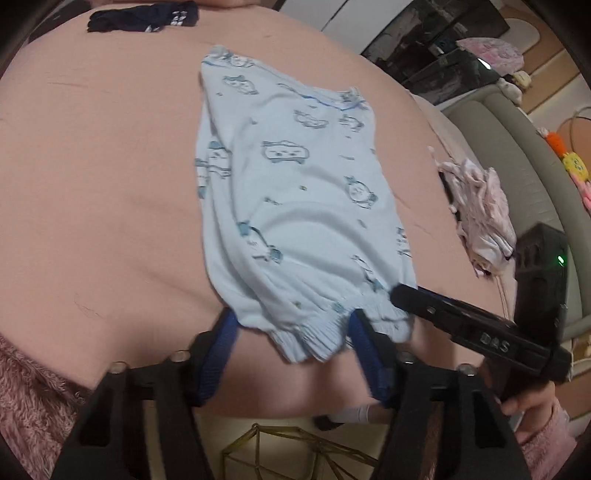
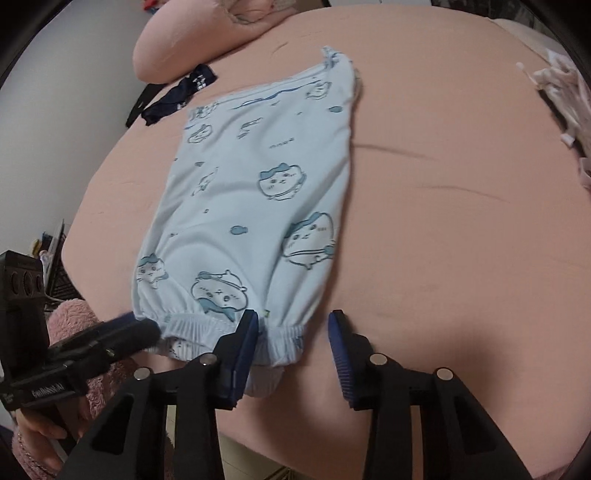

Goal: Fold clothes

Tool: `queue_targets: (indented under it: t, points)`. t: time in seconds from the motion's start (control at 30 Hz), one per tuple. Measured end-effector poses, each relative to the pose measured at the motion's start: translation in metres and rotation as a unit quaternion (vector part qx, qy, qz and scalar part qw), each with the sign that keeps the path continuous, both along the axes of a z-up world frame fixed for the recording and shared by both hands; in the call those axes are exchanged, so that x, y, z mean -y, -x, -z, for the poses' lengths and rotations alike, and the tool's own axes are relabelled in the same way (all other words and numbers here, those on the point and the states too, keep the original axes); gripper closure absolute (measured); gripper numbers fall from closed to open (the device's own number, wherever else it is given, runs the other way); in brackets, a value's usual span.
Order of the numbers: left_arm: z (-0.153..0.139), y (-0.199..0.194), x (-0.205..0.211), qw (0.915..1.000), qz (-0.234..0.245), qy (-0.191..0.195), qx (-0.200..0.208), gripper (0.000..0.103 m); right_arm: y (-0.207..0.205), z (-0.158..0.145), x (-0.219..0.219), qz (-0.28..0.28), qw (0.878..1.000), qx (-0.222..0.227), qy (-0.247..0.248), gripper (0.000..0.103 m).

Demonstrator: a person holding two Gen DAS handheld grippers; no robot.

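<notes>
Light blue pants (image 1: 291, 177) with a cartoon animal print lie flat on the pink bed sheet (image 1: 92, 166), legs laid together and the elastic cuffs at the near edge. My left gripper (image 1: 291, 317) is open, its blue pads either side of the gathered cuffs (image 1: 314, 332). My right gripper (image 2: 294, 315) is also open; its left pad (image 2: 240, 350) rests at the cuff (image 2: 284, 339) of the right-hand leg of the pants (image 2: 258, 166). Each gripper shows in the other's view: the right gripper (image 1: 443, 321) and the left gripper (image 2: 122, 336) both reach in at the cuffs.
A dark navy garment (image 1: 144, 16) (image 2: 177, 94) lies at the far side of the bed. A pale pink-and-white pile of clothes (image 1: 480, 214) (image 2: 561, 92) sits at the right edge. A pink pillow (image 2: 192, 37) is at the back. The bed's near edge runs just under the grippers.
</notes>
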State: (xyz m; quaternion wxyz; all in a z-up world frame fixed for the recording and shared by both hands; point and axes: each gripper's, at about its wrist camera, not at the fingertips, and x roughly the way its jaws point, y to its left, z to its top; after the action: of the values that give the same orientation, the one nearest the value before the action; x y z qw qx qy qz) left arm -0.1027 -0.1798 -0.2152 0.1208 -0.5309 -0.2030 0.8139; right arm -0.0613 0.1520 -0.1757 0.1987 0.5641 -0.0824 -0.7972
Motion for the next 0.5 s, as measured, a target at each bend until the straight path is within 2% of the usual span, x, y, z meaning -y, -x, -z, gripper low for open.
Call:
queue_targets:
  t: [0.07, 0.13, 0.17, 0.2, 0.23, 0.27, 0.33, 0.4, 0.5]
  points:
    - [0.001, 0.002, -0.007, 0.9999, 0.004, 0.008, 0.005, 0.047, 0.003, 0.001, 0.001, 0.005, 1.0, 0.004, 0.013, 0.064]
    - [0.002, 0.001, -0.01, 0.9998, -0.003, 0.016, 0.011, 0.046, 0.024, 0.016, 0.003, 0.008, 1.0, 0.012, 0.009, 0.063]
    - [0.001, 0.002, -0.012, 0.9998, -0.008, 0.017, 0.011, 0.045, 0.029, 0.014, 0.004, 0.006, 1.0, 0.011, 0.001, 0.063]
    - [-0.001, 0.002, -0.014, 0.9998, -0.01, 0.016, 0.011, 0.045, 0.034, 0.013, 0.005, 0.003, 1.0, 0.011, -0.006, 0.068]
    - [-0.003, 0.001, -0.014, 0.9998, -0.012, 0.01, 0.01, 0.056, 0.033, 0.009, 0.008, -0.003, 1.0, 0.011, -0.01, 0.078]
    - [-0.006, 0.001, -0.014, 0.9999, -0.011, -0.003, 0.007, 0.087, 0.034, 0.008, 0.011, -0.01, 1.0, 0.008, -0.008, 0.088]
    - [-0.012, -0.001, -0.012, 0.9996, -0.01, -0.025, -0.002, 0.087, 0.033, 0.004, 0.012, -0.019, 1.0, 0.003, 0.0, 0.091]
    - [-0.022, -0.009, -0.01, 0.9992, -0.009, -0.037, -0.013, 0.088, 0.029, -0.007, 0.004, -0.011, 0.999, 0.005, 0.03, 0.092]
    - [-0.025, -0.021, -0.007, 0.9983, -0.008, -0.058, -0.006, 0.088, 0.014, -0.03, -0.01, -0.014, 0.998, -0.004, 0.056, 0.092]
